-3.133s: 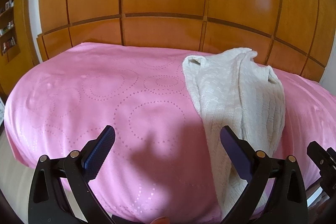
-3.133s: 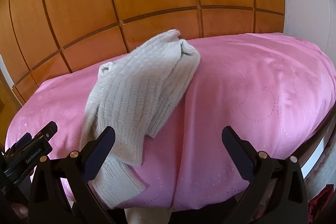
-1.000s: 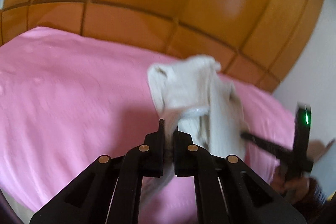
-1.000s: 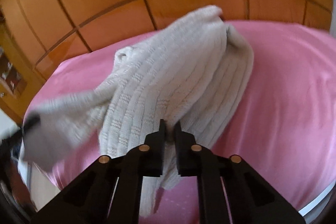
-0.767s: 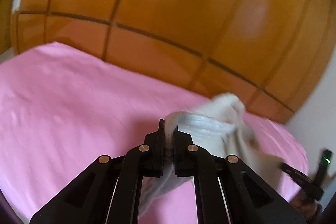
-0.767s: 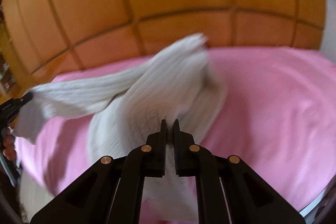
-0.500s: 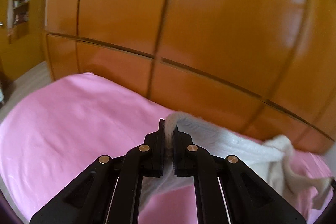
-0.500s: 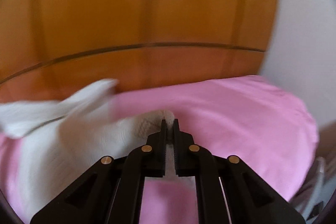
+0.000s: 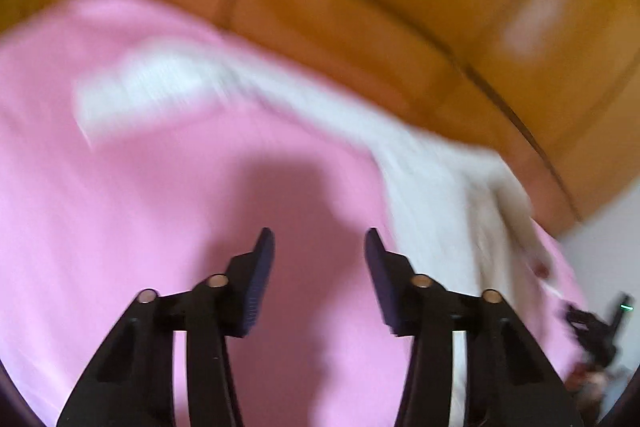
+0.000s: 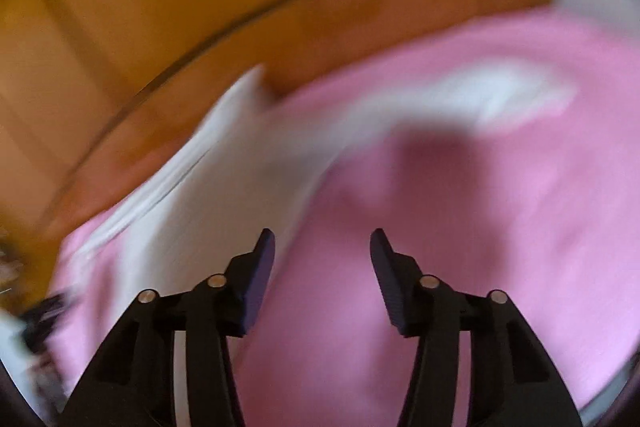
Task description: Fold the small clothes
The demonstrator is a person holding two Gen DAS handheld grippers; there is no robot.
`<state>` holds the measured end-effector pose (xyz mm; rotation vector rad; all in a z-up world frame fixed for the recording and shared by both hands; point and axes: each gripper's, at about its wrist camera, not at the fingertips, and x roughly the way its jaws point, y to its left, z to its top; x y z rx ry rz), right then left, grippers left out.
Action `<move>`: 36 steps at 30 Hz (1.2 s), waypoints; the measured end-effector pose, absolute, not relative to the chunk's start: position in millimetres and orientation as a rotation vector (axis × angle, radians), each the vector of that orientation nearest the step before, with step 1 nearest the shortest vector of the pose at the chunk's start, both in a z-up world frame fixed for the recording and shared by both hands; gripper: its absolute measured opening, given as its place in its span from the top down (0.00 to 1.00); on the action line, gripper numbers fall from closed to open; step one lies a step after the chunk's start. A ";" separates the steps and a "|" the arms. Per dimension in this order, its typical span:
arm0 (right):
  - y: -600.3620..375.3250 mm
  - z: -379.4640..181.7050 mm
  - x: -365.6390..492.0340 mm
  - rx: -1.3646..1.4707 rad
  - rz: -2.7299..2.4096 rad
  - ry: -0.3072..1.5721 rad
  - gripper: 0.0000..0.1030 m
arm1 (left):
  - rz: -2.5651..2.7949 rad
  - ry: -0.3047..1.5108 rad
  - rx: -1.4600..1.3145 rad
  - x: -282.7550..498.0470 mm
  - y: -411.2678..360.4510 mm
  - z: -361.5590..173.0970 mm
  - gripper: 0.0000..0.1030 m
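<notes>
Both grippers have just let go – left gripper point(image 9: 318, 247) and right gripper point(image 10: 322, 247) now spread, gripping nothing, where each pinched the cream knit sweater point(image 9: 440, 195) moments ago – garment dropped spread across the pink bed point(image 9: 140, 207), likely ready for folding

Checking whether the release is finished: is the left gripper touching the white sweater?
Apart. The left wrist view shows the left gripper open, only pink bedcover between its fingers; the white sweater lies beyond them.
</notes>
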<state>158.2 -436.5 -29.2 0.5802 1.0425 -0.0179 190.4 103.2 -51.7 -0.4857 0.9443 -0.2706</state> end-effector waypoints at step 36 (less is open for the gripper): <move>-416.1 40.1 69.1 0.593 0.098 0.850 0.63 | -0.385 0.874 -0.554 105.8 93.8 -25.1 0.44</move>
